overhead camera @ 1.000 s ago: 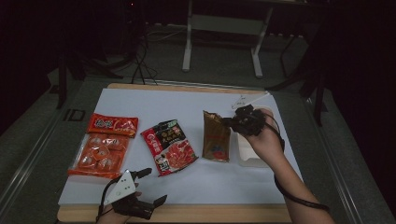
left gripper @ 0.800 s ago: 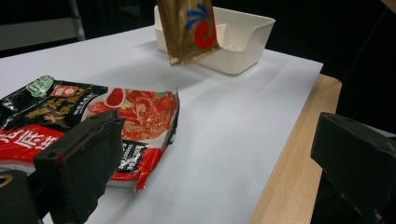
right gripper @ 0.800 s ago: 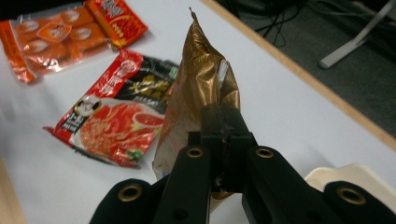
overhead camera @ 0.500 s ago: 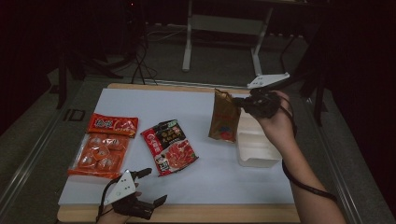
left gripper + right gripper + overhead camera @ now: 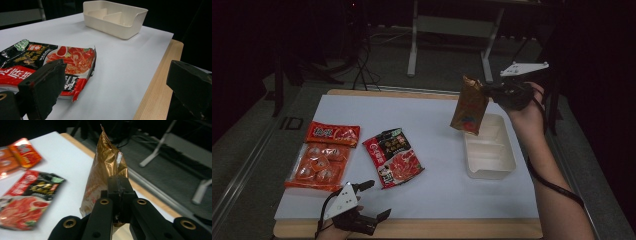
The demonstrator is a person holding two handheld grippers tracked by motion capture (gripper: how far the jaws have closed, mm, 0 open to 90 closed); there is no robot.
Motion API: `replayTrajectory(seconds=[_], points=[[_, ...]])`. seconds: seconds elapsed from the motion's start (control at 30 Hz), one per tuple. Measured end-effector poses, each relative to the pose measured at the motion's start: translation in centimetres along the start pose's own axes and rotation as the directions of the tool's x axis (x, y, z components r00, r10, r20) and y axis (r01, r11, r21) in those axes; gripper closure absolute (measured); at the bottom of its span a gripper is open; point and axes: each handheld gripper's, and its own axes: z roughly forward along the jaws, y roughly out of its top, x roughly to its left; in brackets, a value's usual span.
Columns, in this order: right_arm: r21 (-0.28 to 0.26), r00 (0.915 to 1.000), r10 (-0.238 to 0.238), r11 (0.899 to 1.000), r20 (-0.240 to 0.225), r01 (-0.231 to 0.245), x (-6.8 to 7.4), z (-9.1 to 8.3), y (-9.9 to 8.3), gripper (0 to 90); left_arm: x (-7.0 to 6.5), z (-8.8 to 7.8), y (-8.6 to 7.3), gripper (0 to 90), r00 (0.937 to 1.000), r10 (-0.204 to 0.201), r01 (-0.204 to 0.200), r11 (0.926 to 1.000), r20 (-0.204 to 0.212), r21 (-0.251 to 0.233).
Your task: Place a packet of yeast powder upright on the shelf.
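Observation:
My right gripper point(image 5: 492, 91) is shut on the top edge of a gold-brown snack bag point(image 5: 469, 105), which hangs in the air above the far end of a white divided tray point(image 5: 490, 165). In the right gripper view the gold-brown bag point(image 5: 106, 172) stands up from between the closed jaws. My left gripper point(image 5: 376, 200) rests at the table's near edge with its jaws wide apart and nothing between them. A red and black food packet point(image 5: 393, 156) lies mid-table, and the same packet point(image 5: 45, 60) sits just ahead of the left jaw in the left gripper view.
An orange-red snack pack point(image 5: 322, 155) lies at the left of the white mat point(image 5: 432, 195). The white tray point(image 5: 115, 18) has inner dividers. A wooden table edge point(image 5: 155, 87) runs along the near side. Metal stand legs point(image 5: 449, 45) rise behind the table.
My right gripper has lifted the gold-brown bag off the table, carrying it up and to the right until it hangs over the white tray. The left gripper has stayed put.

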Motion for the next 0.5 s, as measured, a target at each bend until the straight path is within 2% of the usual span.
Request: replayTrajectory(seconds=[0.07, 0.33, 0.47, 0.5], points=[[-0.001, 0.9998, 0.002, 1.0, 0.021, -0.002, -0.6, 0.0, 0.0, 90.0, 0.0, 0.0, 0.0, 2.9, 1.0, 0.0, 0.0, 1.0, 0.0, 0.002], [-0.013, 0.9981, 0.037, 0.999, 0.049, -0.036, -2.9, 0.5, -0.7, 90.0, 0.1, -0.1, -0.1, 3.0, 1.0, -0.002, 0.002, 1.0, -0.004, 0.003], [-0.005, 0.9971, 0.01, 1.0, 0.076, -0.01, -3.9, 1.0, -1.2, 90.0, 0.1, -0.1, -0.1, 2.9, 1.0, -0.005, 0.005, 1.0, -0.004, 0.002], [-0.005, 0.997, -0.01, 1.0, 0.077, 0.011, -4.1, 1.1, -1.3, 90.0, 0.1, -0.1, -0.1, 2.9, 1.0, -0.003, 0.003, 1.0, -0.004, 0.003]])
